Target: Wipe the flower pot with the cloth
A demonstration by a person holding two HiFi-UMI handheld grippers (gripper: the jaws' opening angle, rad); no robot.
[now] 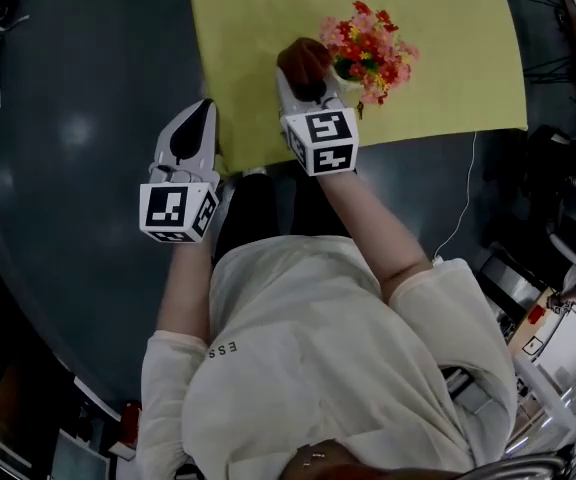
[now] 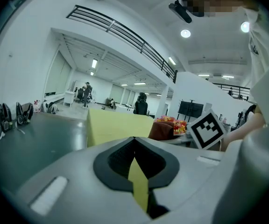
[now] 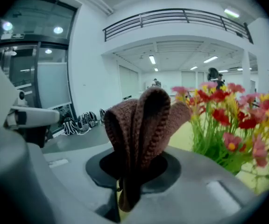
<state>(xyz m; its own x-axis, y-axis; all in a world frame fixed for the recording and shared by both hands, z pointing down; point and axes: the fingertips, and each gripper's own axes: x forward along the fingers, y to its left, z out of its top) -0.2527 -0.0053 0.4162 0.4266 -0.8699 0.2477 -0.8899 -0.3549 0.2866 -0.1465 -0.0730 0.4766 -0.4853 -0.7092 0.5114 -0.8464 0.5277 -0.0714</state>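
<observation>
A small pot [image 1: 349, 71] with red, pink and yellow flowers [image 1: 371, 48] stands on a yellow mat [image 1: 258, 28]. My right gripper [image 1: 306, 86] is shut on a brown knitted cloth [image 1: 303, 60], which bulges out just left of the flowers. In the right gripper view the cloth [image 3: 143, 120] stands folded between the jaws, with the flowers [image 3: 228, 120] close on the right. My left gripper [image 1: 200, 118] is shut and empty, hovering over the mat's front left corner. In the left gripper view the mat [image 2: 118, 127] and the cloth [image 2: 161, 130] lie ahead.
The mat lies on a dark round table [image 1: 78, 118]. A white cable [image 1: 463, 208] hangs off the table's right side. Boxes and clutter [image 1: 558, 338] sit on the floor at the right. My body fills the lower middle of the head view.
</observation>
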